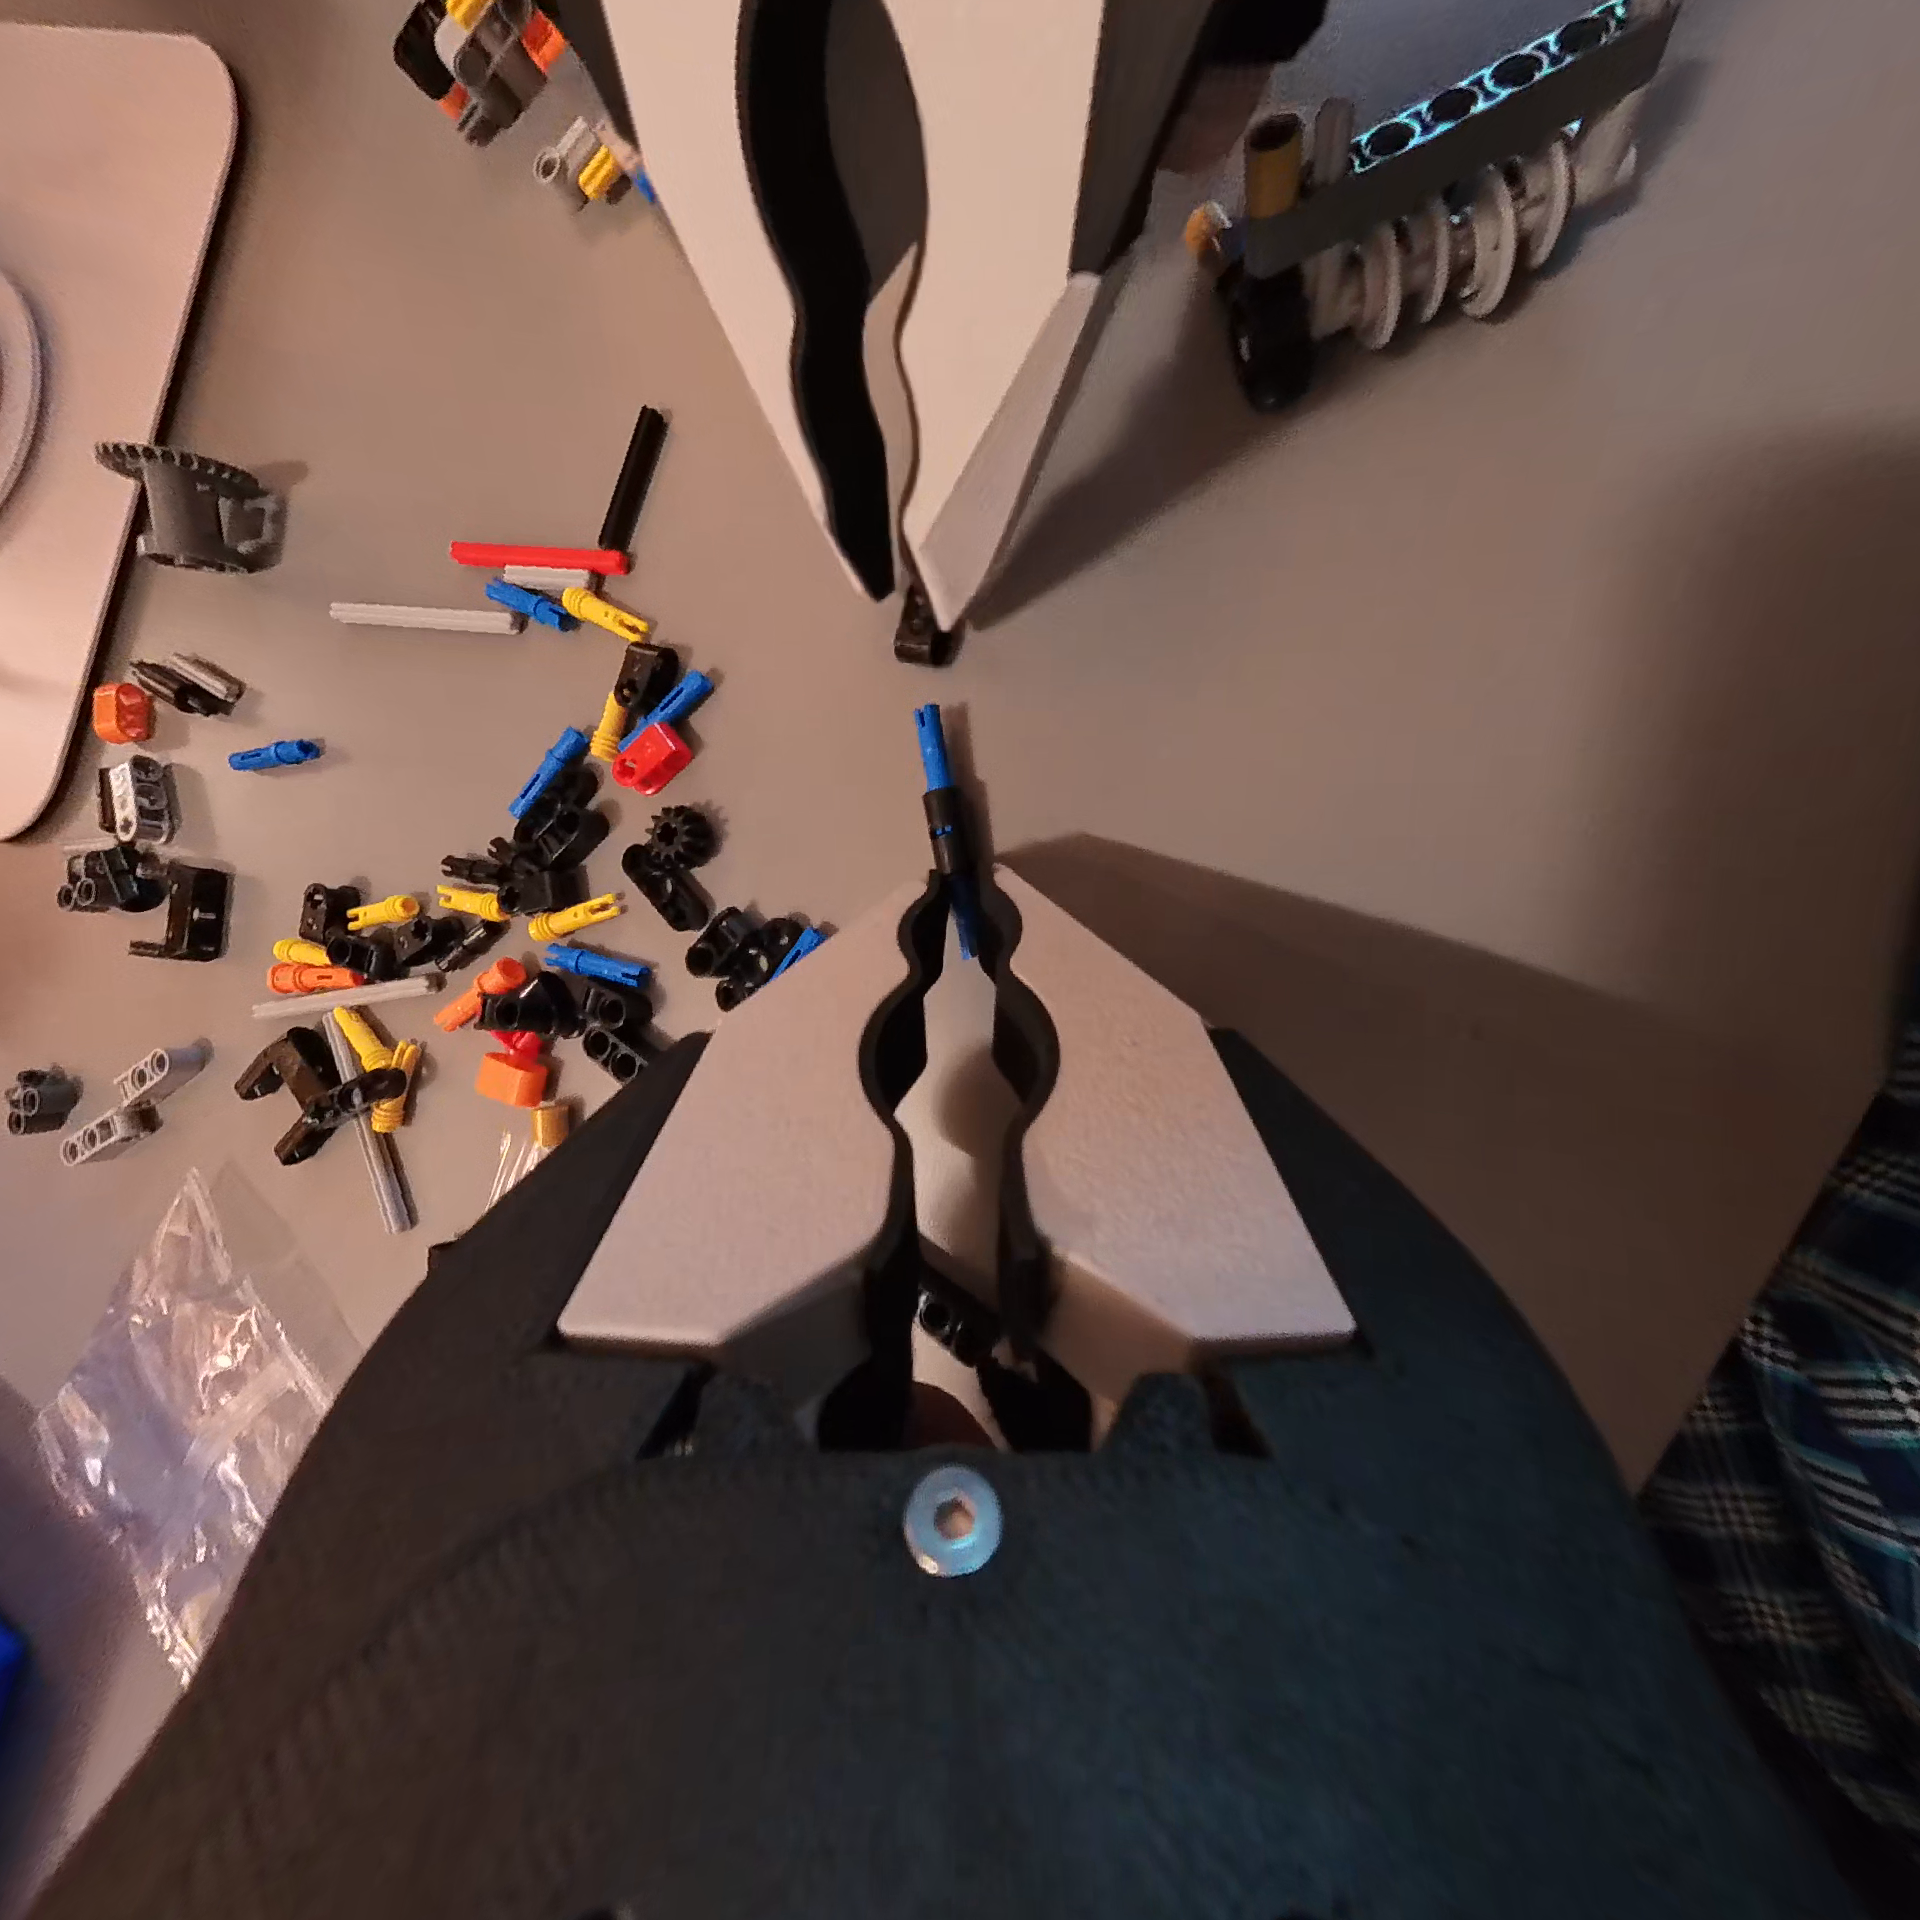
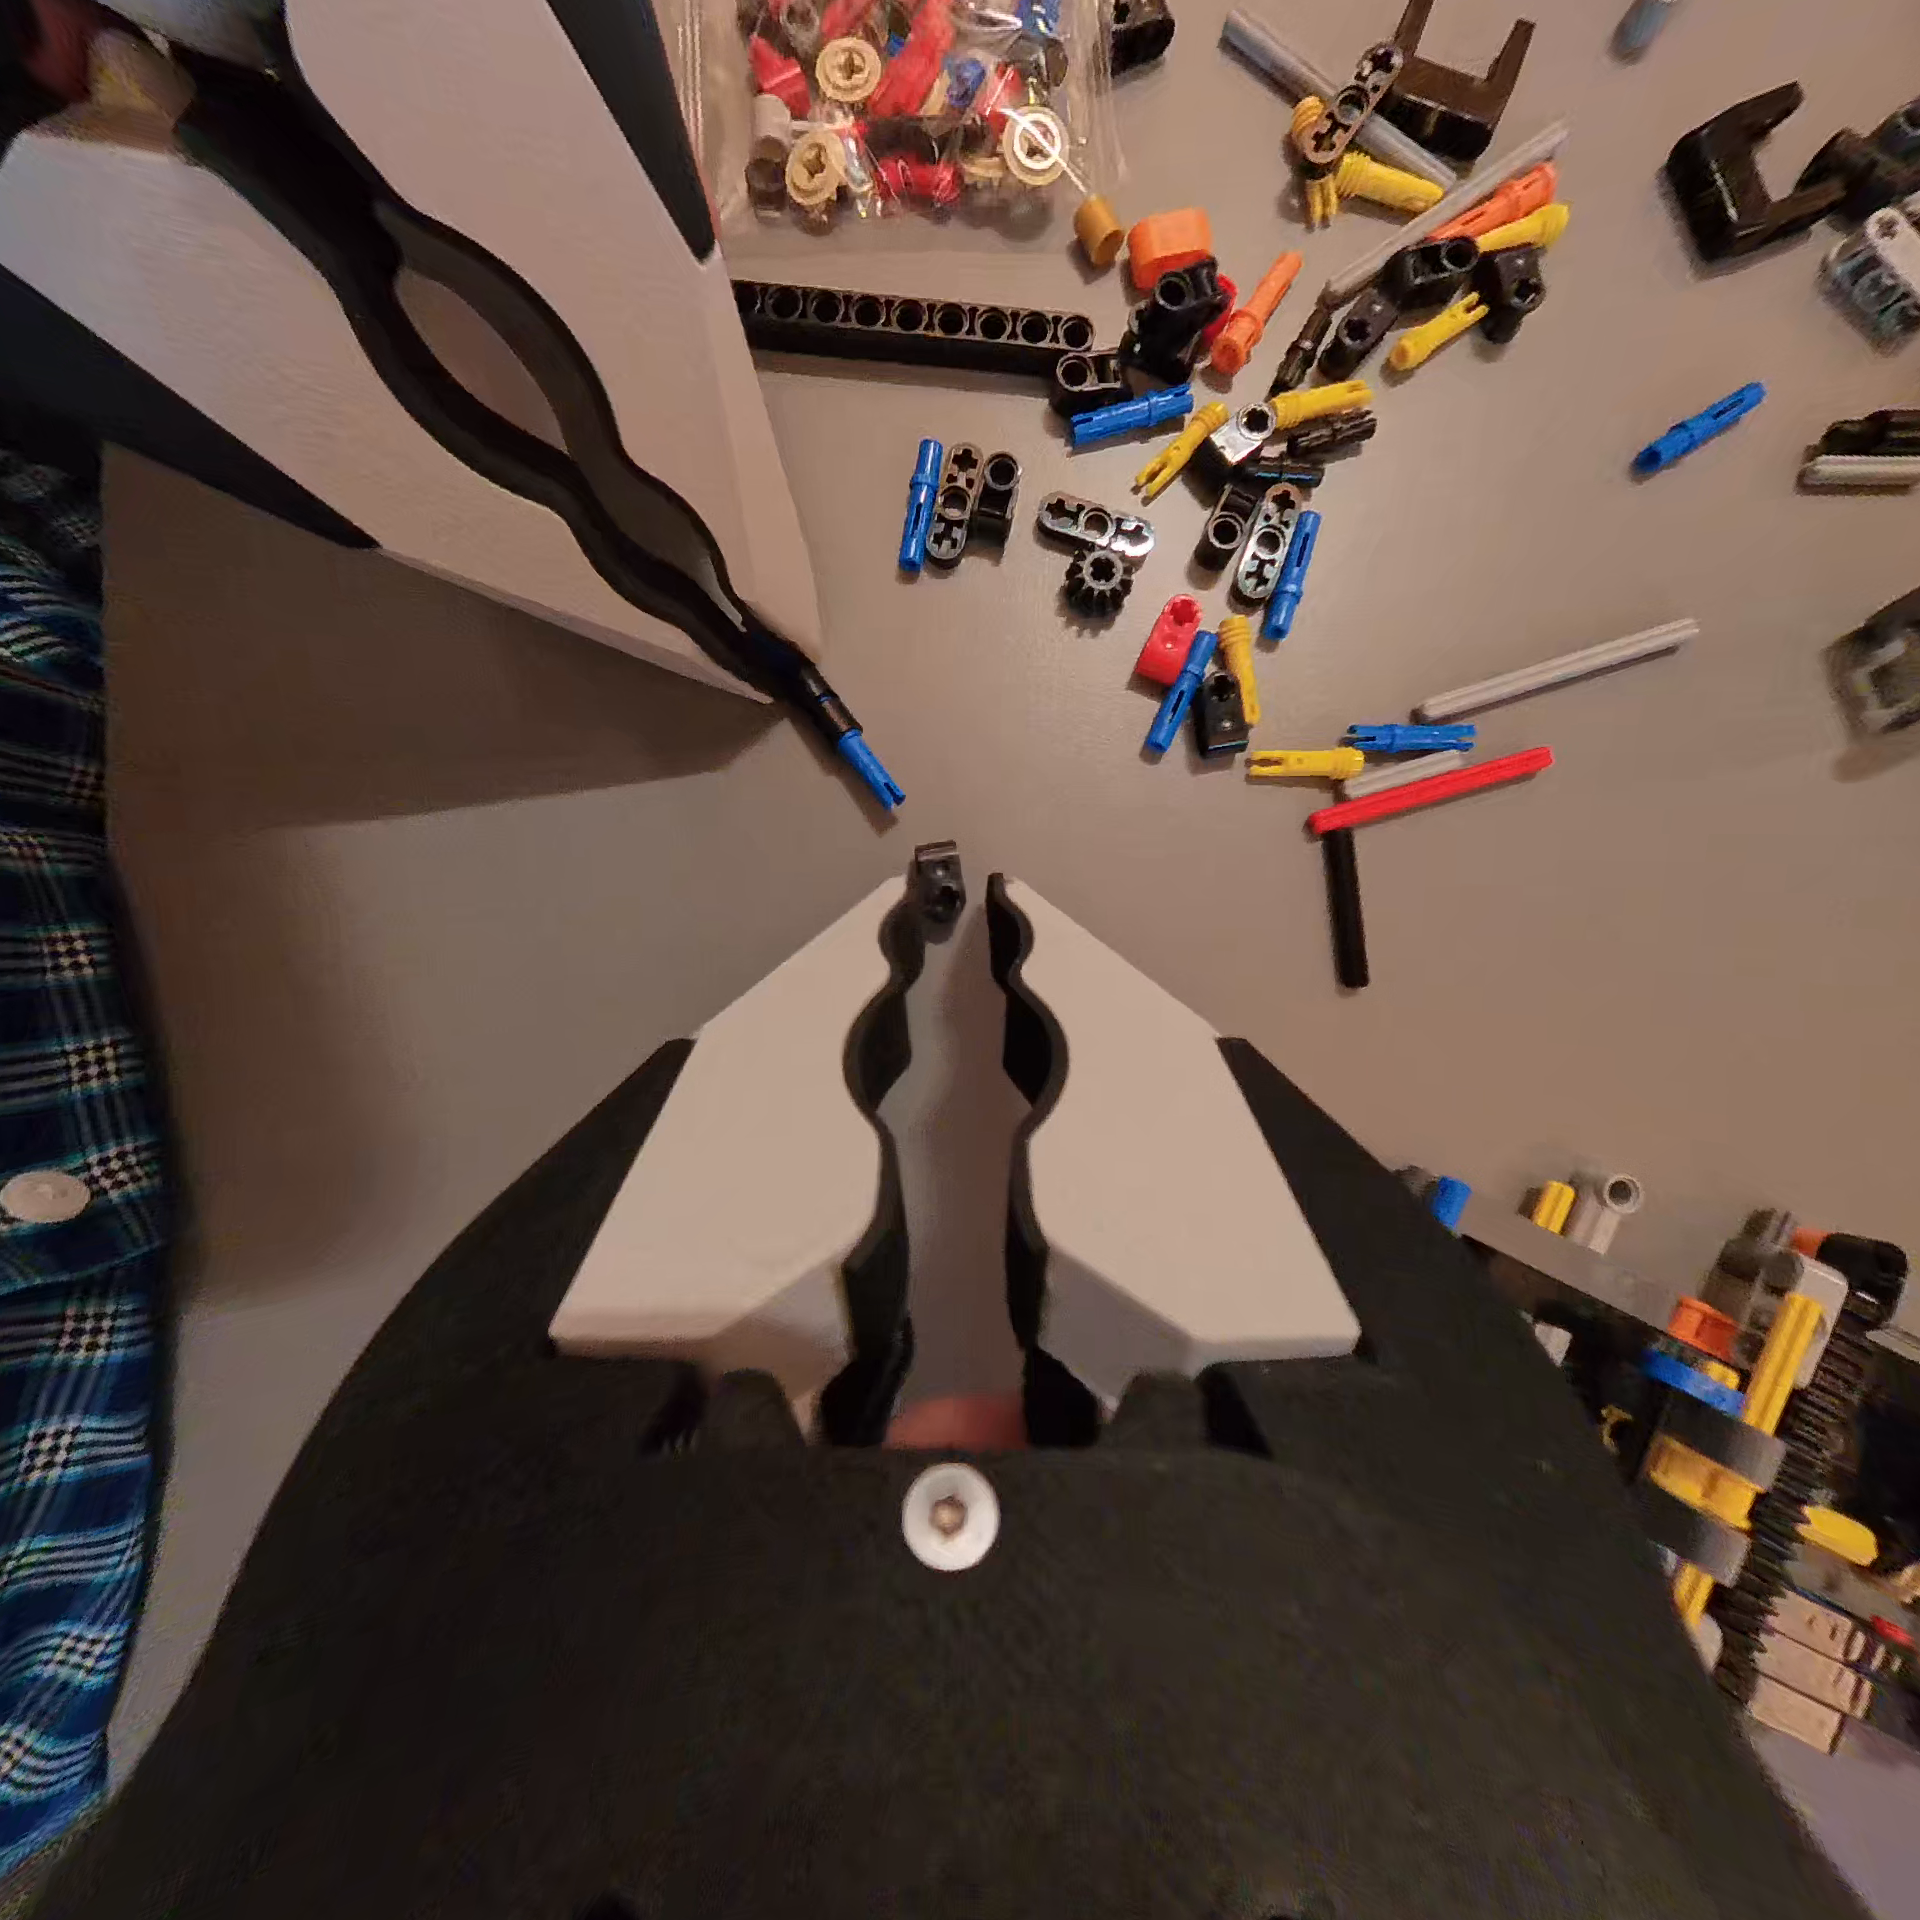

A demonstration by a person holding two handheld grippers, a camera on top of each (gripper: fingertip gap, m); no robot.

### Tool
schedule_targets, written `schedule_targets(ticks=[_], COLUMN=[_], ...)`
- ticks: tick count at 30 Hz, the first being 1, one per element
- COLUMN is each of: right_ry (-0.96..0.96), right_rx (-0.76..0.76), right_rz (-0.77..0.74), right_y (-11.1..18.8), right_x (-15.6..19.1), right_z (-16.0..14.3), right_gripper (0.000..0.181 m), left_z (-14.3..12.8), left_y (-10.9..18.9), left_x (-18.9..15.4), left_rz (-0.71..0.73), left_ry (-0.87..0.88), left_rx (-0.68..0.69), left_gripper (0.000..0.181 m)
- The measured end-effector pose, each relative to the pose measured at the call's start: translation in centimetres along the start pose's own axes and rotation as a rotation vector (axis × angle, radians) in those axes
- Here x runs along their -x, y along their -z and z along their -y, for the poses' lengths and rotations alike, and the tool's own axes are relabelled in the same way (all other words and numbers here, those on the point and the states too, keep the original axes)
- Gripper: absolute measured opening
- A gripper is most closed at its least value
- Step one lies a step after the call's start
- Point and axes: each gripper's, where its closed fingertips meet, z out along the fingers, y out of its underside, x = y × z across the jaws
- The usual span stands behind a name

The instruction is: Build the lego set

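From the left wrist view, the build looked partly done: a sub-assembly with a black holed beam and pale coiled spring point(image 1: 1455, 239) lay near the far right of the desk point(image 1: 1351, 675), while a large spread of loose pieces point(image 1: 499, 914) remained unsorted toward the left side, beside a crumpled clear bag point(image 1: 187, 1382). Much was judged still to do. The left gripper point(image 1: 961, 914) was clamped on a blue pin point(image 1: 940, 790) that carried a short black sleeve around its middle. The pin's long axis ran along the gripper's fingers, its free split end pointing away toward the right gripper point(image 1: 914, 613), which faced it with a small black connector point(image 1: 920, 636) at its tips. Pin tip and connector were near but apart.

From the right wrist view, the right gripper point(image 2: 961, 899) had its jaws nearly together, the black connector point(image 2: 938, 883) sitting against the left-side finger; a narrow gap showed on the other side, so a firm clamp could not be confirmed. The blue pin point(image 2: 868, 769) slanted down toward the connector, its tip just short of it. A larger yellow-and-black geared assembly point(image 2: 1756, 1455) sat at the near right edge, and a sealed bag of parts point(image 2: 904, 114) lay unopened at the far side.
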Motion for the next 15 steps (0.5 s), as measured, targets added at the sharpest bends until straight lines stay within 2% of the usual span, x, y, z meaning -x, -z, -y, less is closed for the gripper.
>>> schedule_targets(ticks=[1,11,15], right_ry=[0.0,0.044,0.13], right_rx=[0.0,0.027,0.125], right_rz=[-0.001,0.005,0.099], right_y=[0.0,0.0,0.9], right_x=[0.0,-0.1,0.8], right_z=[-0.1,-0.1,-0.7], right_gripper=[0.007,0.004,0.004], left_z=[0.0,0.1,0.0], left_y=[0.0,-0.1,0.0], left_x=[0.0,0.1,0.2], left_rz=[0.0,0.013,0.012], left_ry=[0.0,-0.009,-0.011], left_rx=[0.0,0.008,0.009], left_gripper=[0.003,0.002,0.002])
